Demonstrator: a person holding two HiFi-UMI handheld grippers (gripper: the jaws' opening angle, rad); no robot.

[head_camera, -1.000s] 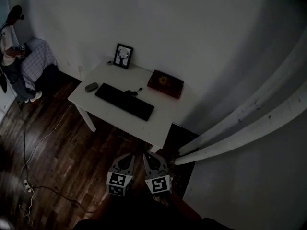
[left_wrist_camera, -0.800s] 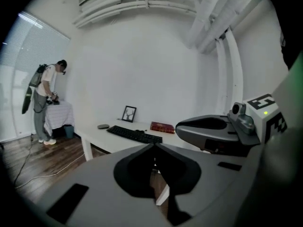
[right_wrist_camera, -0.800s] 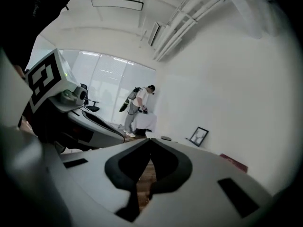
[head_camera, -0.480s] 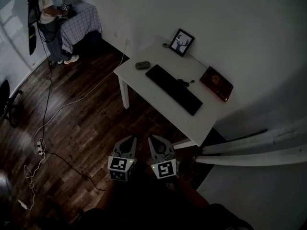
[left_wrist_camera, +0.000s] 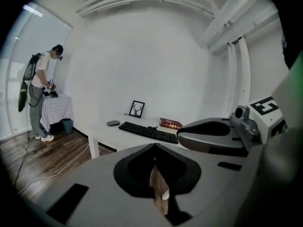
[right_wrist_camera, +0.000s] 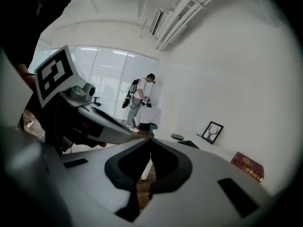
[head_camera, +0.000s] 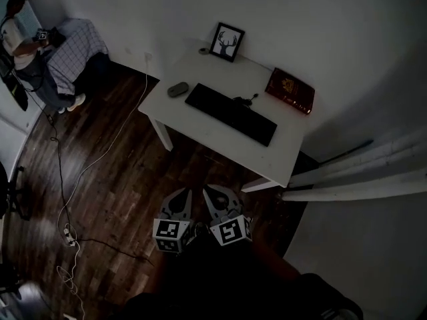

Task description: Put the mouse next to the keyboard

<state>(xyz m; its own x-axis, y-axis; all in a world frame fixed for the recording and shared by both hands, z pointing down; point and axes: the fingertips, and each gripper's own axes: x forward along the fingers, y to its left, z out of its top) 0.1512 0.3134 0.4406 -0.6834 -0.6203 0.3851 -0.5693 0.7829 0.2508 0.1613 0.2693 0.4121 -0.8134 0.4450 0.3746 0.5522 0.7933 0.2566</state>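
Observation:
A grey oval mouse (head_camera: pixel 177 89) lies on the white table (head_camera: pixel 200 129), just left of the black keyboard (head_camera: pixel 230 114), with a small gap between them. The mouse (left_wrist_camera: pixel 113 123) and keyboard (left_wrist_camera: pixel 147 132) also show far off in the left gripper view, and the mouse (right_wrist_camera: pixel 177 136) shows small in the right gripper view. My left gripper (head_camera: pixel 180 203) and right gripper (head_camera: pixel 215 199) hang side by side above the wooden floor, well short of the table. Both are shut with nothing between their jaws.
A framed deer picture (head_camera: pixel 227 42) and a red book (head_camera: pixel 290 91) stand at the table's back. A thin cable (head_camera: pixel 245 101) lies behind the keyboard. A person (head_camera: pixel 23 39) stands by a small checked-cloth table (head_camera: pixel 75 52) at far left. Cables and a power strip (head_camera: pixel 67 233) lie on the floor.
The head view has swung: the table now sits higher and more central than half a second ago. Both grippers stay shut, low in the picture.

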